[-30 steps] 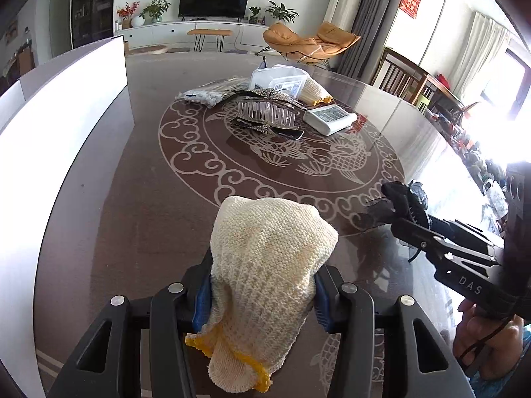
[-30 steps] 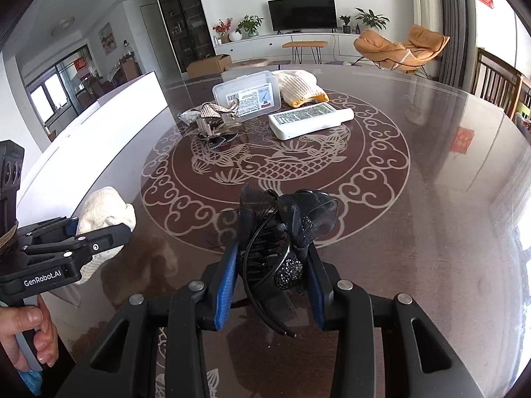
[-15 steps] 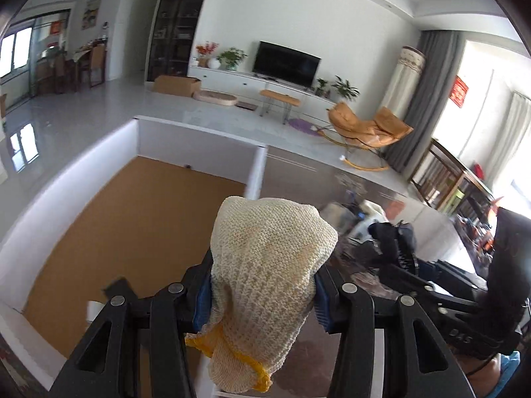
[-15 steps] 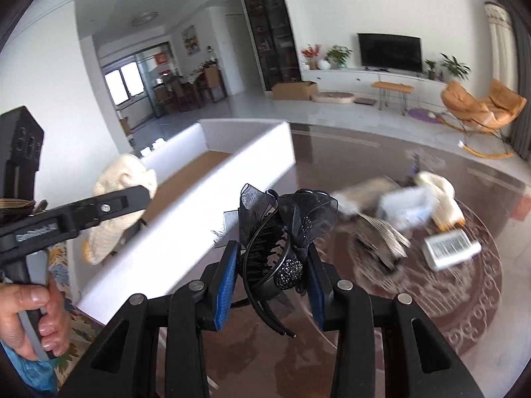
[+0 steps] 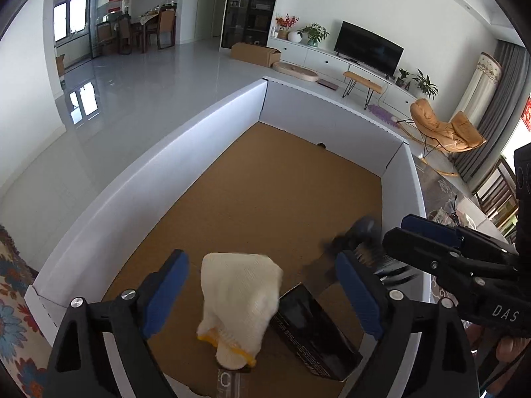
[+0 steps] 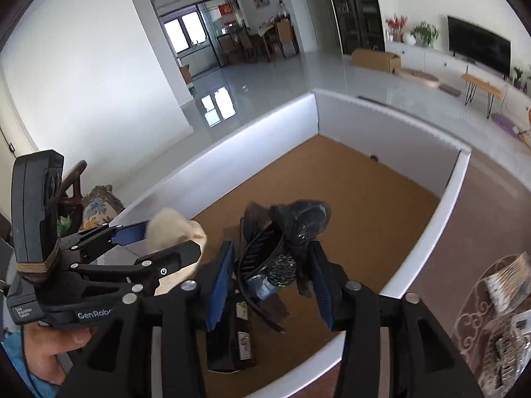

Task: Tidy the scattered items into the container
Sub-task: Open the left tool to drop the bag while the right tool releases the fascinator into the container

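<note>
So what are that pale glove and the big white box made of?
The glove looks like knitted cotton yarn: cream, matte, with a ribbed weave and a yellow-edged cuff. The box seems to be cardboard: smooth white walls with perforated, folded corners and a plain brown, matte floor. Neither can be confirmed by sight.

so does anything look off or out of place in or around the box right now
Nothing looks damaged or spilled. The cream knitted glove and black hair clip sit loose between opening jaws over the white box, mid-drop. A black carton lies askew on the box floor. Some items remain on the table outside.
</note>
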A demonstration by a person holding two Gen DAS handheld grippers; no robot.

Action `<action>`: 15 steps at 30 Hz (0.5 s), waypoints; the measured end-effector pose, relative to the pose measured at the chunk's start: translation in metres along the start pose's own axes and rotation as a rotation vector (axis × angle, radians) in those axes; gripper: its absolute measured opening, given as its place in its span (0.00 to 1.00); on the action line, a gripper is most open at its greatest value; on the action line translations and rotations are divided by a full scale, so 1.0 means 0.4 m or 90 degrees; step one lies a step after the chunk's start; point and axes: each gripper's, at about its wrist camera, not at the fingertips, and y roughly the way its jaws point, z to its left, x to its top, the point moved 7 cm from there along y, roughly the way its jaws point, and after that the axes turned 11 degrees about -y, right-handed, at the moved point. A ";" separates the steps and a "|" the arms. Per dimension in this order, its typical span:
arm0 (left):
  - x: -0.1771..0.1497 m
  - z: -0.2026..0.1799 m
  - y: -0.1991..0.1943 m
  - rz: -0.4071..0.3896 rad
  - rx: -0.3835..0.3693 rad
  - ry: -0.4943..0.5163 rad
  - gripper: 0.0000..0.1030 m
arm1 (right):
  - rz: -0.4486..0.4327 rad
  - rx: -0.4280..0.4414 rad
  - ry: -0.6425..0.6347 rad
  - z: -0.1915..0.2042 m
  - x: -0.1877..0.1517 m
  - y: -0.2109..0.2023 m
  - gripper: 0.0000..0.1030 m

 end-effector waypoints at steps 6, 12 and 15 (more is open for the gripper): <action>-0.017 0.006 -0.023 -0.021 -0.015 -0.030 0.88 | -0.065 0.009 0.051 -0.030 -0.019 -0.043 0.53; -0.073 -0.160 -0.113 -0.057 -0.073 0.043 0.89 | -0.137 -0.073 0.078 -0.127 -0.158 -0.182 0.53; -0.140 -0.304 -0.159 -0.066 -0.133 0.105 0.89 | -0.144 -0.147 0.097 -0.207 -0.286 -0.272 0.53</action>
